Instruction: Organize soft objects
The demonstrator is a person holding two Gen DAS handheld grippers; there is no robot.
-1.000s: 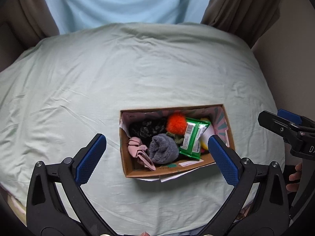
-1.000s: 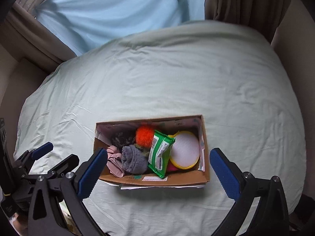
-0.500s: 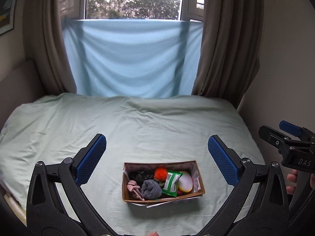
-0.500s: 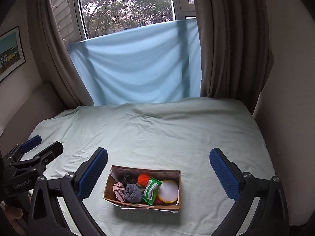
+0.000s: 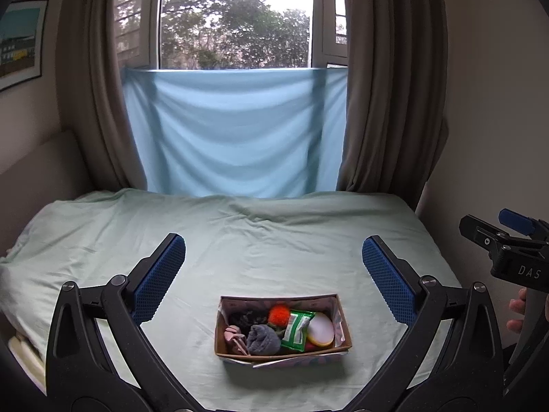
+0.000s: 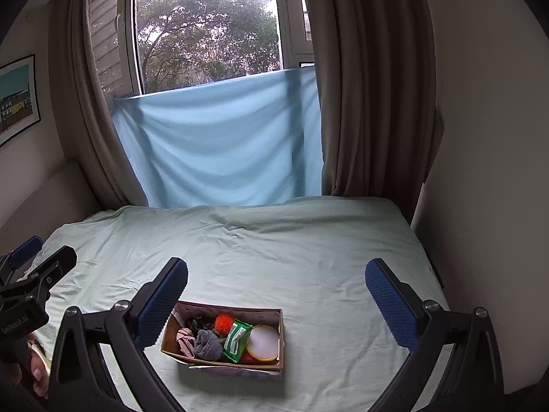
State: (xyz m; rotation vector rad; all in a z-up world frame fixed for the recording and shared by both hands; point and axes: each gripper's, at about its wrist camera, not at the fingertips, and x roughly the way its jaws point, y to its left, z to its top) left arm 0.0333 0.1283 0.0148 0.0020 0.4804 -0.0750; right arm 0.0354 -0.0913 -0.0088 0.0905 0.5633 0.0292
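Observation:
A cardboard box (image 5: 338, 312) (image 6: 281, 329) sits on the pale green bed near its front edge. It holds a grey sock (image 5: 262, 340) (image 6: 207, 345), a pink cloth (image 5: 235, 338) (image 6: 185, 338), an orange pompom (image 5: 278, 315) (image 6: 223, 322), a green packet (image 5: 296, 331) (image 6: 236, 340), a dark item (image 5: 244, 318) and a white-and-yellow round pad (image 5: 320, 329) (image 6: 262, 343). My left gripper (image 5: 272, 274) is open and empty, well above and behind the box. My right gripper (image 6: 276, 295) is open and empty too.
The green bedsheet (image 5: 267, 240) spreads wide beyond the box. A blue cloth (image 5: 236, 130) hangs under the window between brown curtains (image 5: 387, 103). Walls close in on both sides. The right gripper shows at the left view's right edge (image 5: 507, 240).
Both grippers pulled up and back from the box and tilted up; the box now looks smaller and lower, with the window and curtains in view. Both stay open.

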